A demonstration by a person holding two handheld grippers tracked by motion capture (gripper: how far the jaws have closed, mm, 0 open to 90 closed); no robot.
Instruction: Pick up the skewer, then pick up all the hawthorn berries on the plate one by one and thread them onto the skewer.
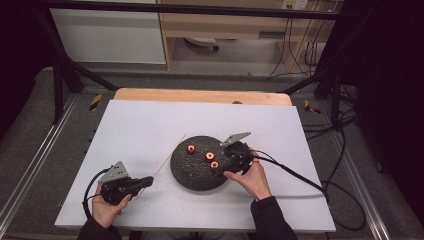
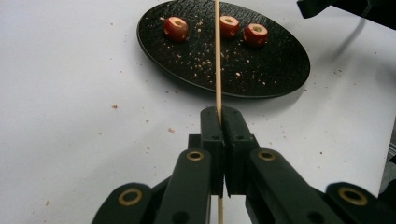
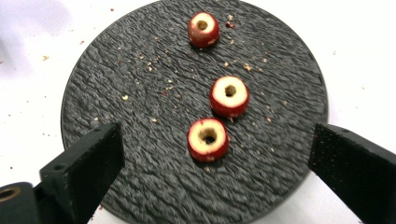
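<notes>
A round black plate in the middle of the white board carries three cored red fruit pieces. My left gripper rests near the board's front left, shut on a thin wooden skewer that points toward the plate. In the left gripper view the skewer runs up from the closed jaws over the plate. My right gripper hovers over the plate's right side. Its jaws stand wide open on either side of the nearest fruit piece, not touching it.
Crumbs lie scattered on the plate and on the white board. The board lies on a wooden table inside a dark metal frame. Cables trail from both grippers, the right one across the board's right edge.
</notes>
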